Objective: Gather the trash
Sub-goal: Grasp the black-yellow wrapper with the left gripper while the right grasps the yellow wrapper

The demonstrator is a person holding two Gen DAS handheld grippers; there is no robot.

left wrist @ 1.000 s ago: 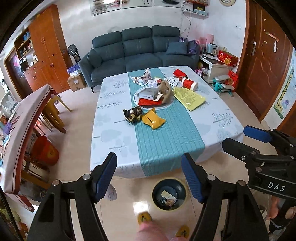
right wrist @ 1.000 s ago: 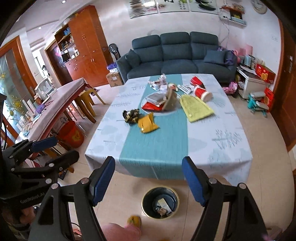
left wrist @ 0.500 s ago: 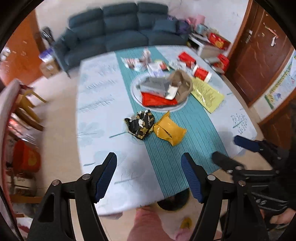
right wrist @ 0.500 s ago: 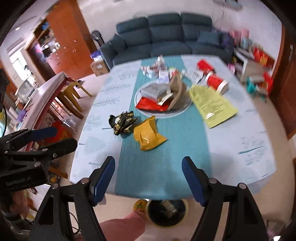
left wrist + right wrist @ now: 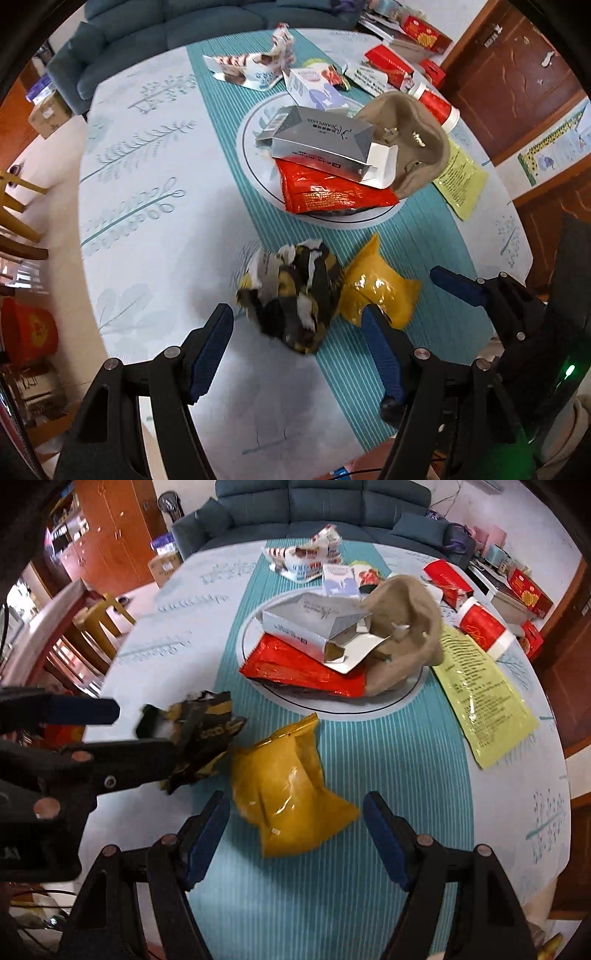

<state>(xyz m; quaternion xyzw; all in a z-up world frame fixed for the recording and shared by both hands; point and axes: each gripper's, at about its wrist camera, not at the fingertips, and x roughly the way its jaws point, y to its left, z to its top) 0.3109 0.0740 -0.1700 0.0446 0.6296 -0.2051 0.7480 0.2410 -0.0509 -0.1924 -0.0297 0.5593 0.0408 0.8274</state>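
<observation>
Directly ahead of the left gripper (image 5: 297, 345), between its wide-open blue pads and not yet touched, lies a crumpled black-and-gold wrapper (image 5: 295, 295) on the patterned tablecloth (image 5: 147, 206). Nothing is held. Just to that gripper's right, touching the wrapper, sits a yellow snack bag (image 5: 376, 291). The right gripper (image 5: 295, 830) hangs over that same yellow bag with its jaws equally wide and empty; the bag's nearer end lies between its fingertips.

Risks, as judgements: the two pieces touch, so closing on one may drag or flick the other off the table edge. The wrapper is light and springy; a pinch on a loose flap could tear it or let it slip free. The yellow bag looks slick and puffed, so it may squirt out of a shallow grip. The two grippers work close together, and the left one's right finger (image 5: 384, 358) could knock the right tool.

Farther out, beyond both grippers, a white plate (image 5: 255, 173) carries a red foil packet (image 5: 325, 188), a grey carton (image 5: 321, 136) and a tan pouch (image 5: 417, 140); a pale yellow sheet (image 5: 484, 698) lies off to the right.

Compared with a second ago, both grippers have dropped and tilted down over the table. Then the floor bin showed below; now it is out of sight, and the two wrappers fill the view.
</observation>
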